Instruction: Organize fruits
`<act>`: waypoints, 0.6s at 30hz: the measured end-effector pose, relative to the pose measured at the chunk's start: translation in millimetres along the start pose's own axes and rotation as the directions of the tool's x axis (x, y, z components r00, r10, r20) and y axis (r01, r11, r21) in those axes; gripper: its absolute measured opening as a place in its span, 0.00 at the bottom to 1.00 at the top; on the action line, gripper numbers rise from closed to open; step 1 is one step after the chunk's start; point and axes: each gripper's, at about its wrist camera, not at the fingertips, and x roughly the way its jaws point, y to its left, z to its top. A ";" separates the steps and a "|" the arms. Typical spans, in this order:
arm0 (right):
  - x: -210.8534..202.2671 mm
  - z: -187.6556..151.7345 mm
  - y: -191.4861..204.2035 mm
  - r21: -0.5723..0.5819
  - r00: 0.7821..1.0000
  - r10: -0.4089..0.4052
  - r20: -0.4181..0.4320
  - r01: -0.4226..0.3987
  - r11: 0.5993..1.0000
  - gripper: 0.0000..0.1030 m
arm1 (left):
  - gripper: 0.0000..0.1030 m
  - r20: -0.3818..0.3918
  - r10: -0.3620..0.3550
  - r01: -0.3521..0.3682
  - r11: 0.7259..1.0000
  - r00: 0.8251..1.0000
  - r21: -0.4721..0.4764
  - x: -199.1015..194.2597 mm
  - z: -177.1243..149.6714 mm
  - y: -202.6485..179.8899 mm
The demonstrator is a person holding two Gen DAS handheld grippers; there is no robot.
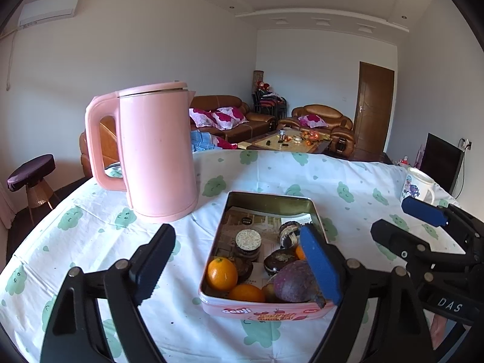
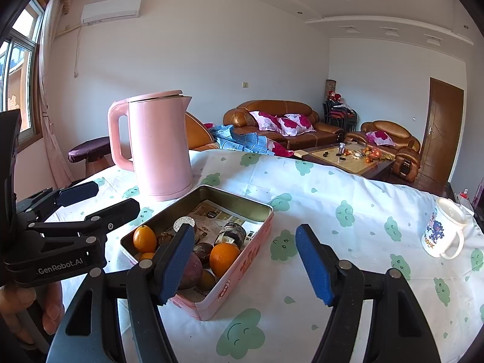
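A pink rectangular tin (image 1: 260,310) (image 2: 251,254) sits on the table. It holds oranges (image 1: 221,273) (image 2: 224,258), a purple passion fruit (image 1: 293,281) (image 2: 190,270) and several dark round cakes (image 1: 248,243). My left gripper (image 1: 239,264) is open and empty, fingers straddling the tin's near left part. My right gripper (image 2: 246,264) is open and empty, with its left finger (image 2: 178,260) over the tin's near corner. Each gripper shows at the side of the other's view.
A pink kettle (image 1: 154,151) (image 2: 157,143) stands behind the tin to the left. A white printed mug (image 1: 419,186) (image 2: 444,231) stands at the right of the cloth-covered table (image 2: 332,199). A stool (image 1: 31,175), sofas and a coffee table lie beyond.
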 end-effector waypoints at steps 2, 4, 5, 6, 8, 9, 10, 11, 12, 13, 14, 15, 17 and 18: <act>0.1 -0.1 -0.1 0.000 1.000 0.000 0.000 0.000 1.000 0.69 | 0.88 0.002 0.001 -0.001 1.000 1.000 0.001 -0.5 0.4 0.0; 0.0 -0.1 -0.2 0.000 1.000 0.000 -0.001 0.000 1.000 0.69 | 0.91 0.004 0.005 -0.005 1.000 1.000 0.002 -0.5 0.5 -0.5; 0.0 -0.1 -0.2 0.000 1.000 0.000 0.000 0.000 1.000 0.69 | 0.92 0.004 0.000 0.000 1.000 1.000 0.003 -0.7 0.9 -0.3; 0.0 -0.1 -0.2 0.000 1.000 -0.001 0.000 0.001 1.000 0.69 | 0.92 0.004 -0.008 0.008 1.000 1.000 0.005 -1.2 0.7 -1.2; -0.2 -0.3 -1.1 0.001 1.000 -0.001 0.001 0.001 1.000 0.69 | 0.92 0.007 -0.001 0.001 1.000 1.000 0.008 -2.1 0.8 -2.8; -0.3 -0.5 -1.5 0.002 1.000 -0.002 0.001 0.002 1.000 0.69 | 0.92 0.008 0.004 -0.004 1.000 1.000 0.010 -2.3 0.9 -3.1; -0.4 -0.8 -2.1 0.003 1.000 -0.003 0.002 0.003 1.000 0.69 | 0.93 0.006 0.003 -0.003 1.000 1.000 0.010 -2.3 0.9 -3.3; -0.8 -1.2 -2.8 0.003 1.000 -0.004 0.002 0.004 1.000 0.69 | 0.95 0.004 0.003 -0.003 1.000 1.000 0.008 -2.0 1.1 -2.7; -0.9 -1.3 -3.0 0.004 1.000 -0.007 0.003 0.007 1.000 0.69 | 0.96 0.007 0.007 -0.007 1.000 1.000 0.008 -2.2 0.9 -2.9; -1.3 -2.0 -4.4 0.005 1.000 -0.008 0.003 0.008 1.000 0.69 | 0.97 0.008 0.013 -0.014 1.000 1.000 0.008 -1.9 0.7 -3.2; -1.4 -2.4 -5.4 0.007 1.000 -0.008 0.002 0.008 1.000 0.69 | 0.97 0.006 0.017 -0.017 1.000 1.000 0.009 -1.4 0.5 -3.4; -1.2 -2.8 -5.6 0.007 1.000 -0.009 0.001 0.009 1.000 0.69 | 1.00 0.002 0.017 -0.017 1.000 1.000 0.011 -1.0 0.3 -3.7; -1.1 -3.1 -5.0 0.005 1.000 -0.009 0.000 0.009 1.000 0.69 | 1.00 0.001 0.014 -0.014 1.000 1.000 0.009 -0.4 -0.2 -4.1; -1.6 -3.3 -5.9 0.005 1.000 -0.009 0.000 0.009 1.000 0.69 | 1.00 0.003 0.012 -0.012 1.000 1.000 0.009 -0.6 0.1 -4.3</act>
